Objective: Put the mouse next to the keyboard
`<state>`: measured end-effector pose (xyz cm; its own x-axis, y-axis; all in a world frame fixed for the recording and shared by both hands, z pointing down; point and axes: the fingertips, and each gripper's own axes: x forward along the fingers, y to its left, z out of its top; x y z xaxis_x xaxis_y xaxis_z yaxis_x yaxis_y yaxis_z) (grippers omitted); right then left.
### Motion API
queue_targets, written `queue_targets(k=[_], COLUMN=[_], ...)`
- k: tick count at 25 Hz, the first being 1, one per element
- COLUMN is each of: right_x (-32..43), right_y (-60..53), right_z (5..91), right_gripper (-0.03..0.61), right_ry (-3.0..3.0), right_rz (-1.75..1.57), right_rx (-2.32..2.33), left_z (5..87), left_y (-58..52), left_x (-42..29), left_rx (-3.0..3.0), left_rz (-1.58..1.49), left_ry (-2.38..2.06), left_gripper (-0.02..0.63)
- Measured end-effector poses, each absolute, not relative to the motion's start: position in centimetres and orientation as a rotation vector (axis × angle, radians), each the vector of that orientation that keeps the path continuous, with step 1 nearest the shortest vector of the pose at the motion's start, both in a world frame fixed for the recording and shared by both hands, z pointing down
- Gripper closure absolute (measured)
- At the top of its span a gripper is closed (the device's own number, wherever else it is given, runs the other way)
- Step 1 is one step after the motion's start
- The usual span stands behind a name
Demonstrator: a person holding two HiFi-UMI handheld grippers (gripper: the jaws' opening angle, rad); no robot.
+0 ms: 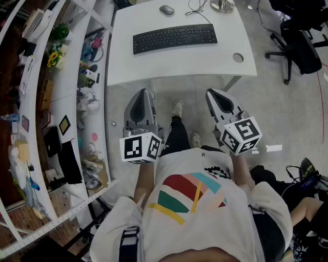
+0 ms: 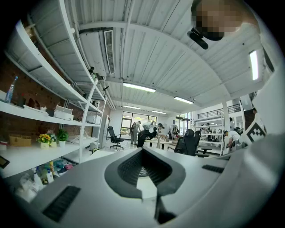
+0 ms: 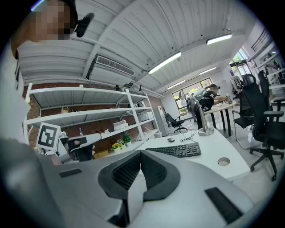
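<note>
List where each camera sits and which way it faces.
Head view: on the head, steeply down at desk, keyboard, mouse; shirt, left gripper, right gripper show.
Left gripper view: on that gripper, past shut jaws toward shelves and ceiling; shirt shows.
Right gripper view: on that gripper, past shut jaws toward the desk; left gripper shows.
Shared: keyboard and mouse, in head and right gripper views.

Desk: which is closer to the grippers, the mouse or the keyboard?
The black keyboard. It lies on the desk toward the left gripper and right gripper; the small grey mouse sits beyond it.
</note>
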<state>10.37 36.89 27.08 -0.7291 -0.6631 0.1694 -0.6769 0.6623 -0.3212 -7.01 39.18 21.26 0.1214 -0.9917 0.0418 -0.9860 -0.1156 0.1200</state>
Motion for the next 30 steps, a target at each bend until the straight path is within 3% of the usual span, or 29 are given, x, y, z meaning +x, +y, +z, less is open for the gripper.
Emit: queue_targets(k=[10,16,21,30], right_x=[8.1,2.5,0.4,1.3], right_y=[23.6,11.9,3.8,-0.5], right_z=[26.6,24.7,23.3,25.6], right_gripper=[0.569,0.569,0.569,0.569], right_ry=[-2.803,-2.970,-2.970,-2.880], right_rz=[0.413,0.610,0.552,0.613], right_rx=[1.193,1.101,1.157,1.182], left_z=[22.6,22.9,22.1,23.6], left_y=[25.8,14.1,5.6,1.5], left_x=[-7.6,-9.6,-12.2,-13.5], left_rx=[2.349,2.403,2.439,2.340], left_rz=[-0.111,-0.109,-0.092,-0.050], left_ry=[-1.934,-1.836,-1.857,-1.878], left_gripper=[0.569,0.569,0.569,0.569])
